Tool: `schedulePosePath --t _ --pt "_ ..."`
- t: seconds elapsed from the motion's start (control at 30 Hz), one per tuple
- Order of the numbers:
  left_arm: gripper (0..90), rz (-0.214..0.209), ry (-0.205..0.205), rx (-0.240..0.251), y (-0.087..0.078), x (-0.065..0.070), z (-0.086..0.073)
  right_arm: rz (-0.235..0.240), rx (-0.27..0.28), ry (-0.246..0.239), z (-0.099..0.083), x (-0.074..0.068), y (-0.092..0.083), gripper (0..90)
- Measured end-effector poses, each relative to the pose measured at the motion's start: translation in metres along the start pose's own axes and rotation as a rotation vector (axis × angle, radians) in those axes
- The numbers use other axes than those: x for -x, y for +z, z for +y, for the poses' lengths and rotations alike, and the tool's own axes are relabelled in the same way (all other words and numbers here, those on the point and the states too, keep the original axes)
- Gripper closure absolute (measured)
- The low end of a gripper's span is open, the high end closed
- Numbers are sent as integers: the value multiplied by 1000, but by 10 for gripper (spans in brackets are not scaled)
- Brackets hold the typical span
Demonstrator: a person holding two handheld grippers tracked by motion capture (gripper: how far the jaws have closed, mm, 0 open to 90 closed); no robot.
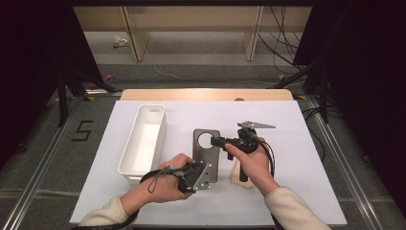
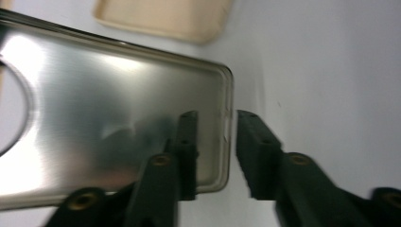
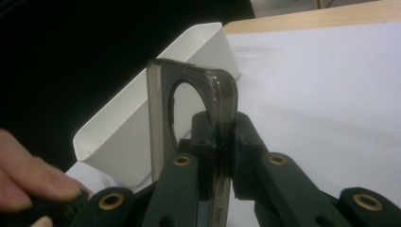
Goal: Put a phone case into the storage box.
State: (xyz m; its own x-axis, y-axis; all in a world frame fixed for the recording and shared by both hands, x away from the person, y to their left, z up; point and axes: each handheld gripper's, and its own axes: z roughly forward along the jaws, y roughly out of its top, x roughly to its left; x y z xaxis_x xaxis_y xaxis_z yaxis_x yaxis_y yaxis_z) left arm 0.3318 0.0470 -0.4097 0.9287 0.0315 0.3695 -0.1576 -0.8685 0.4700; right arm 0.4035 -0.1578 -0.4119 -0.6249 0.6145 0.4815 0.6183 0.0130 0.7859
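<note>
The metal plate (image 1: 206, 154), a grey brushed sheet with a raised rim and a round hole near its far end, is lying on the white counter (image 1: 287, 191) just to the right of the white bin (image 1: 143, 141), and both tools are working on it. The right tool (image 1: 214, 141) is clamping the plate's rim beside the round hole: in the right gripper view the plate (image 3: 198, 90) is standing edge-on between the two black jaws, whose pads are pressing on it from both sides, with the white bin (image 3: 142, 118) just behind it. The left tool (image 1: 200, 173) is sitting at the plate's near end, the end farthest from the hole. In the left gripper view its jaws are straddling the plate's (image 2: 108, 118) short rim, one jaw over the metal face and the other off it over the counter, with a gap showing on either side of the rim, so it is standing open and gripping nothing. A tan wooden piece (image 1: 237, 177) is lying on the counter just right of the plate, partly under the right hand (image 1: 251, 163).
</note>
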Motion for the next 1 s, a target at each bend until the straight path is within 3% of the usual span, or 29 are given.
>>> schedulePosePath --t 0.13,0.17,0.3,0.43,0.67,0.83,1.0 --pt "449 30 -193 165 -13 -8 -8 -7 15 -24 0 1 -1 823" --pt "410 60 -240 205 -17 -11 -12 -12 23 -30 1 1 -2 822" --pt "280 151 -294 253 -23 -16 -22 -15 53 -51 1 2 -5 822" --pt "189 172 -417 332 -26 -19 -30 -22 71 -79 0 3 -7 821" --pt "220 222 -569 400 -29 -27 -39 -24 87 -109 -2 3 -14 821" --pt "264 217 -678 448 -30 -32 -44 -24 101 -120 -2 3 -17 820" --pt "313 232 -728 462 -31 -36 -45 -24 103 -129 -2 2 -18 820"
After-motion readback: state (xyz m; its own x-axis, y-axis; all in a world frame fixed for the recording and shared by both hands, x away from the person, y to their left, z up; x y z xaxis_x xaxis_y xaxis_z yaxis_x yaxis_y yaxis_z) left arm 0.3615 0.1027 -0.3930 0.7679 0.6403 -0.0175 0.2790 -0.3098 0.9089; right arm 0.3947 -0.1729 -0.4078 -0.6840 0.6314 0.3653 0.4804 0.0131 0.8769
